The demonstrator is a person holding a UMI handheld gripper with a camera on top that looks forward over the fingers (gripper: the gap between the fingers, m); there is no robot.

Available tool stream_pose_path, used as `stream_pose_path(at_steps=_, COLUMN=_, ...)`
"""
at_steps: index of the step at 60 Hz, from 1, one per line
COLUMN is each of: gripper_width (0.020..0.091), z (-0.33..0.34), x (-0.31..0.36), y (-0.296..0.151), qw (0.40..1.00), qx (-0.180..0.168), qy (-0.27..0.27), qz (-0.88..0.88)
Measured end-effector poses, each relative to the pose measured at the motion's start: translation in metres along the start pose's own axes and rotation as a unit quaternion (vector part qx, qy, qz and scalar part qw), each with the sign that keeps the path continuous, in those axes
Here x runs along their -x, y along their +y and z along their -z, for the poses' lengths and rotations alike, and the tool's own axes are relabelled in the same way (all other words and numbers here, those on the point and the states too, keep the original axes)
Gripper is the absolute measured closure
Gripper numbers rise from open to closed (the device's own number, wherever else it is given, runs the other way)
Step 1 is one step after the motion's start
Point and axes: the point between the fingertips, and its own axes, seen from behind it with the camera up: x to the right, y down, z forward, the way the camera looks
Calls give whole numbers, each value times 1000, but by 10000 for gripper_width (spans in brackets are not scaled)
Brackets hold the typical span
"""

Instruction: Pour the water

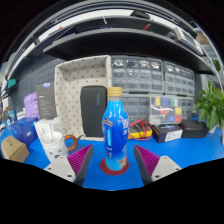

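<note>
— Looking past your jaws (113,160), what do you see first?

— You see a bottle (115,135). It is blue with an orange cap, and it stands up straight on the blue desk (190,148). It sits on a small red ring (116,167).

— Are your jaws holding it?

— No. Your jaws are wide. The bottle stands between the two purple pads (80,160), with a gap on each side. It rests on the desk by itself.

— What is near it?

— Behind the bottle you have a white board with little holes (72,90), and a black box (93,110) stands in front of that board. To the left of the bottle you see a white cup (52,133) and a clear jug (22,131), both on the desk. A brown box (14,148) lies closer to you on that side.

— And on the other side?

— You have a dark box (166,133) and some yellow and red things (141,129) that are too small to tell. A green plant (211,105) stands far to the right. Drawers (150,75) hang on the wall behind, under shelves (110,30).
</note>
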Motion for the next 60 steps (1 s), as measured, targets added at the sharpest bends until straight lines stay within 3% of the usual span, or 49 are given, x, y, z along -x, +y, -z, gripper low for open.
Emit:
stream_pose_path(at_steps=16, gripper_width=276, z=90, x=14, y=33, qw=998, qx=53, qy=35, qz=-23)
stream_pose_path(at_steps=31, gripper_width=274, z=144, x=25, y=30, qw=998, qx=40, qy=45, qz=-6)
stream_pose_path(at_steps=60, gripper_width=275, z=185, x=21, y=-6, qw=998, qx=24, qy=65, qz=-11)
